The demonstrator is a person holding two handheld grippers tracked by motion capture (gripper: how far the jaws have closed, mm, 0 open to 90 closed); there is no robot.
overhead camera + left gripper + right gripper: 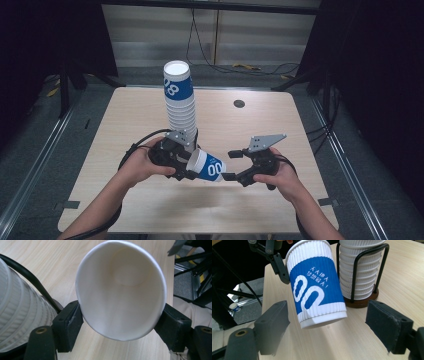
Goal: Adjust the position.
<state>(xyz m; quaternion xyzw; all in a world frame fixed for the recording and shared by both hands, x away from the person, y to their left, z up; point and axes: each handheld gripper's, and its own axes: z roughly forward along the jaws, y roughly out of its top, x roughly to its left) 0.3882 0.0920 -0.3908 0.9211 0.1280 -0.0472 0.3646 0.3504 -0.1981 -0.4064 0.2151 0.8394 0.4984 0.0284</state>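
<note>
A white ribbed paper cup (207, 165) with a blue band lies tilted above the table, mouth toward my left gripper (192, 162). The left gripper view looks into the cup's empty inside (120, 290), and the left gripper (121, 322) is shut on its rim, a pad pressing each side. My right gripper (230, 165) sits at the cup's base end. In the right gripper view it (329, 325) stands open, its pads clear of the cup (317, 287) on both sides. A tall stack of the same cups (179, 95) stands in a black wire holder (362, 300) just behind.
The light wooden table (280, 120) has a round cable hole (239, 104) at the back right. The cup stack (22, 315) rises close beside the left gripper. Cables lie on the floor (250, 67) beyond the table; metal rails run along both sides.
</note>
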